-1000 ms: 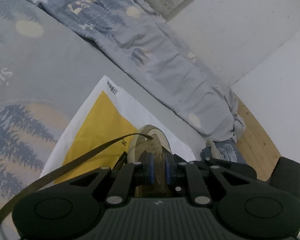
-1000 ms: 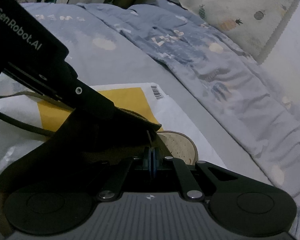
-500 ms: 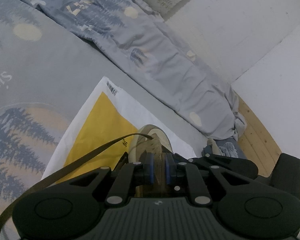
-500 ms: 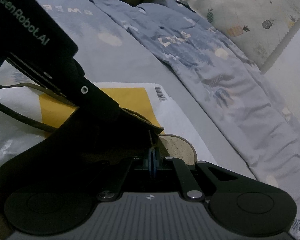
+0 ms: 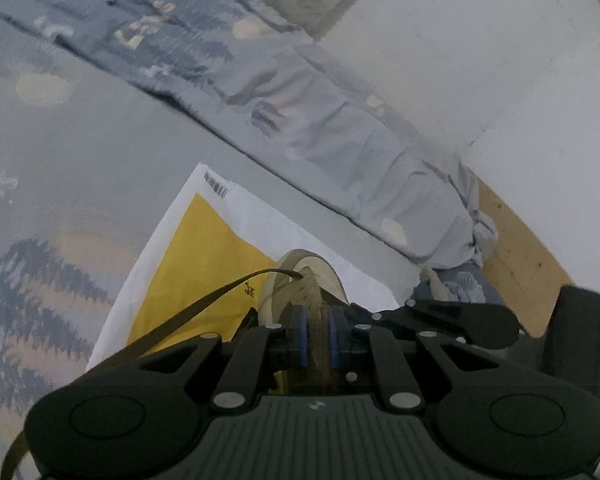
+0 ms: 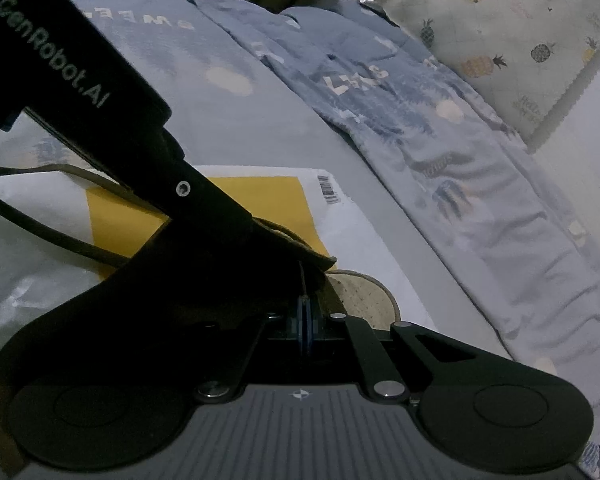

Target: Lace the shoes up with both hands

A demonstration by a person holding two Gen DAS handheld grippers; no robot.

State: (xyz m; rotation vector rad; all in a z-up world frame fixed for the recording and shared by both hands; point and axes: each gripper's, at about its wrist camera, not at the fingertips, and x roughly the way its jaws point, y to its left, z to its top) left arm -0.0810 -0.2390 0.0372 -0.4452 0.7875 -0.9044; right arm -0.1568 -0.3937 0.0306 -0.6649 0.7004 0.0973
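Both of my grippers are working at one shoe, which is resting on a white and yellow mailer bag spread over the bedsheet. I am clamping my left gripper narrowly on the shoe's upper edge, steadying it. My right gripper is pressed almost completely together; something thin seems to be pinched there, though it is too dark for me to tell what. The dark flat lace is trailing from near the toe back past my left gripper. I judge I am feeding lace through an eyelet, so I am keeping the shoe firmly pinned, pulling evenly, and watching that the lace stays flat rather than twisted.
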